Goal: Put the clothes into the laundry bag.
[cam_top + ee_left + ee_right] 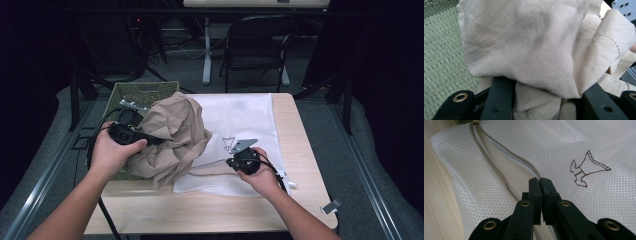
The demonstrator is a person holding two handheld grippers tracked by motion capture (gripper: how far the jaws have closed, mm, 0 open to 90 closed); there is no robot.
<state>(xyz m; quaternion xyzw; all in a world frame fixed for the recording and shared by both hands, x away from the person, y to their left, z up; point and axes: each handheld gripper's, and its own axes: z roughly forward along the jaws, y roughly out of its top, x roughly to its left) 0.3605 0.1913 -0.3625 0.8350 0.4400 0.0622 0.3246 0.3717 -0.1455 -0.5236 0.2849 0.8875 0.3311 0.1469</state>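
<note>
The right gripper (540, 181) has its two black jaws pressed together on the grey zipper edge (499, 167) of the flat white mesh laundry bag (579, 142), pinning one lip of the half-parted opening near the bag's front edge. From that pinch the zipper runs away toward the bag's far corner, and a small brown embroidered garment mark (586, 170) sits on the mesh just beside the jaws. In the high view this gripper (235, 161) rests low over the middle of the light wooden tabletop (210, 210), and the bag covers most of the tabletop's far right part.

The left gripper (544, 100) is clamped on a crumpled beige linen garment (524, 42), with folds bunched between its jaws. The garment (170, 135) hangs raised above the tabletop's left side, touching the bag's left edge, with a green woven basket (140, 92) behind it at the far left corner.

The step in hand looks like loading the garment into the bag: one side holds the opening, the other carries the cloth. The next move likely calls for lifting the pinched lip so the mouth gapes, then feeding the garment's lowest fold in at the left end without snagging the zipper.
</note>
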